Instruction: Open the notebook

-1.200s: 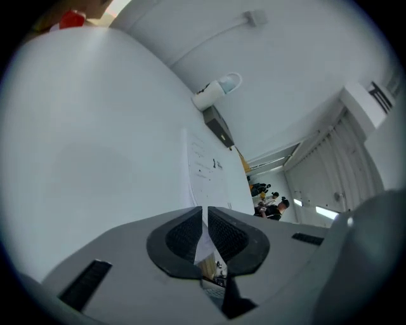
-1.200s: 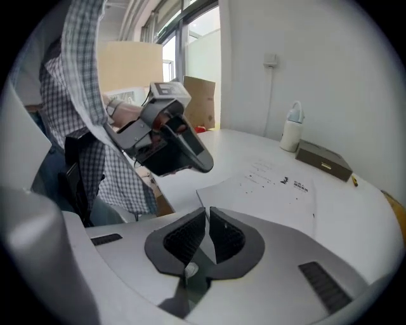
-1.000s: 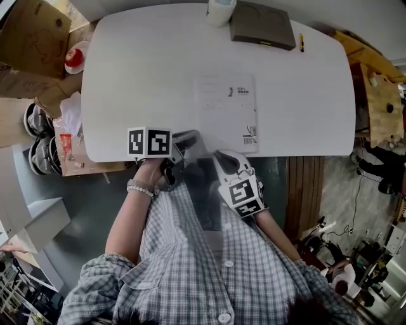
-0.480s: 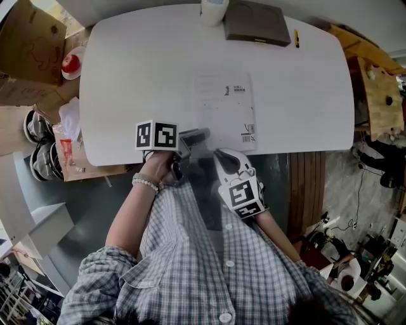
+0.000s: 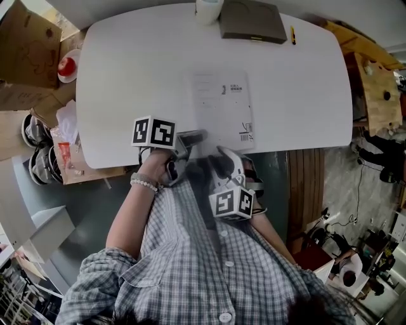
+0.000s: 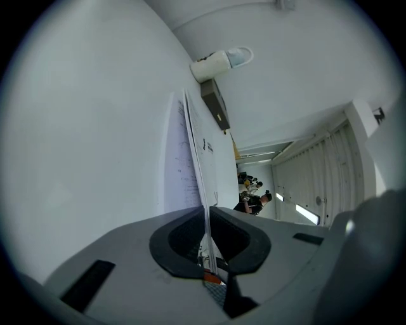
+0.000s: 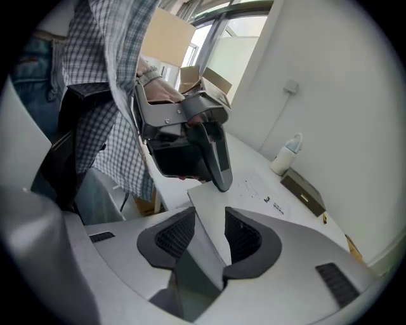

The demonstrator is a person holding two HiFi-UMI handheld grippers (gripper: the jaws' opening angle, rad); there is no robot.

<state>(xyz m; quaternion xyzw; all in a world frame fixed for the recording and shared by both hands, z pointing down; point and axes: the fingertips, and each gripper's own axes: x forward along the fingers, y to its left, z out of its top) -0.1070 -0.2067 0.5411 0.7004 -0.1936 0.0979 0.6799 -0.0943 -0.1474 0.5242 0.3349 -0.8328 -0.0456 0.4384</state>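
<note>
Pinching notebook cover point(image 6: 211, 159), left tool point(image 6: 207, 221) just closed, right tool point(image 7: 210, 236) just opened astride edge, gripper views only

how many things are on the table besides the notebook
3, all along its far edge: a white bottle at the left, a dark flat case beside it, and a yellow pen right of the case. The head view's top edge may hide more.

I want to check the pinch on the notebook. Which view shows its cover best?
The left gripper view: the cover stands edge-on between the left gripper's jaws, which have just been closing on it. The head view shows the notebook flat from above and small. The right gripper view shows only its near corner.
</note>
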